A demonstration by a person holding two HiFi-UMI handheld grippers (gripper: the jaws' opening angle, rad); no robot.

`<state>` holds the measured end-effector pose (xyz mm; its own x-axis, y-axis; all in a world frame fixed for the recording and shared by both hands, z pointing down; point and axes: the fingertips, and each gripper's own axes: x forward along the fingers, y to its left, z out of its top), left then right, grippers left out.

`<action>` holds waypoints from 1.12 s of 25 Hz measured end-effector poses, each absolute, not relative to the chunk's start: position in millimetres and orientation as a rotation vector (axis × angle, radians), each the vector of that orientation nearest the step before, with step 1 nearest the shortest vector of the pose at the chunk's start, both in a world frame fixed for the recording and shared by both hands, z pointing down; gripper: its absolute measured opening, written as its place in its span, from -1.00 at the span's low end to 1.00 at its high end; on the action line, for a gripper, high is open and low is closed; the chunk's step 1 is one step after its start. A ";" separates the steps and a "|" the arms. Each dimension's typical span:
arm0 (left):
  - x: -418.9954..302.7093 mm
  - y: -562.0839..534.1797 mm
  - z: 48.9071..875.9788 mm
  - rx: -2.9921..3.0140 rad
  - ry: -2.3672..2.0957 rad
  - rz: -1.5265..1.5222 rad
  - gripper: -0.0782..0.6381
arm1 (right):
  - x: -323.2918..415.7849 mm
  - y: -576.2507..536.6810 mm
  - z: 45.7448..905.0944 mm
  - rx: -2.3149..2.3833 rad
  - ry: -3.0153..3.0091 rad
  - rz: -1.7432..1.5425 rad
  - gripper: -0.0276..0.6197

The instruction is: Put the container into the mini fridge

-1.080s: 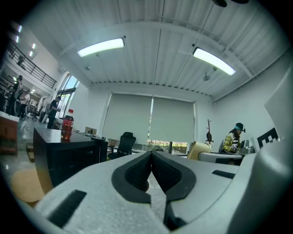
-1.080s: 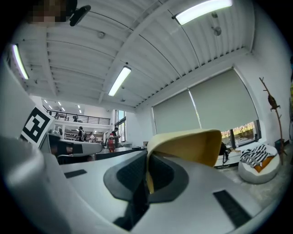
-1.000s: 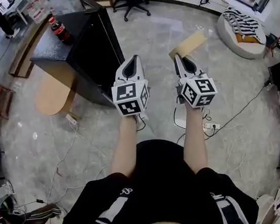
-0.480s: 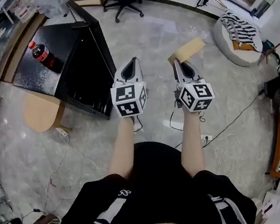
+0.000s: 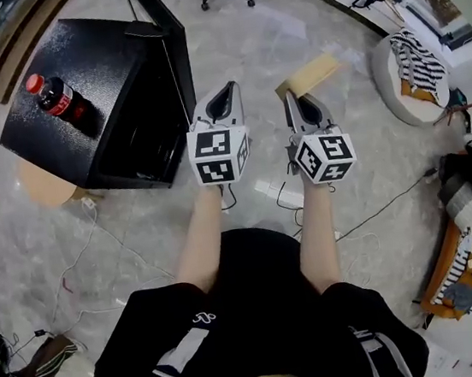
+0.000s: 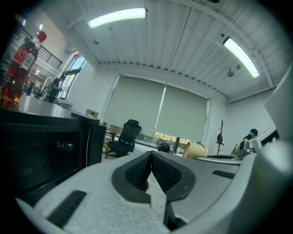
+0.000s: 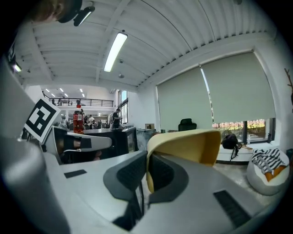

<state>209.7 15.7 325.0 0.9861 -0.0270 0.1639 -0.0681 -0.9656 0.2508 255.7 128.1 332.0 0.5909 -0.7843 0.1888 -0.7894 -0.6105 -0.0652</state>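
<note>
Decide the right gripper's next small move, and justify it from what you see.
Probably swing the right gripper left toward the mini fridge. Its jaws are shut on the tan container, the fridge door stands open, and the container is not yet inside.

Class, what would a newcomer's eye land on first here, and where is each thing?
The two marker-cubed grippers at centre: the right gripper clamps a tan container, the left gripper is shut and empty. At upper left stands a black mini fridge, door open, a red-capped cola bottle on top.
</note>
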 end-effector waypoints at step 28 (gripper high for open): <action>41.6 -102.1 505.0 2.433 -0.909 0.609 -0.77 | 149.0 -34.2 566.5 1.772 -1.869 0.798 -0.86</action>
<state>41.6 -102.1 505.0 0.6820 -0.4834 0.5488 -0.6916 -0.6703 0.2691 149.0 -34.2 566.5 -0.0807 -0.7394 0.6684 -0.9941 0.0114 -0.1075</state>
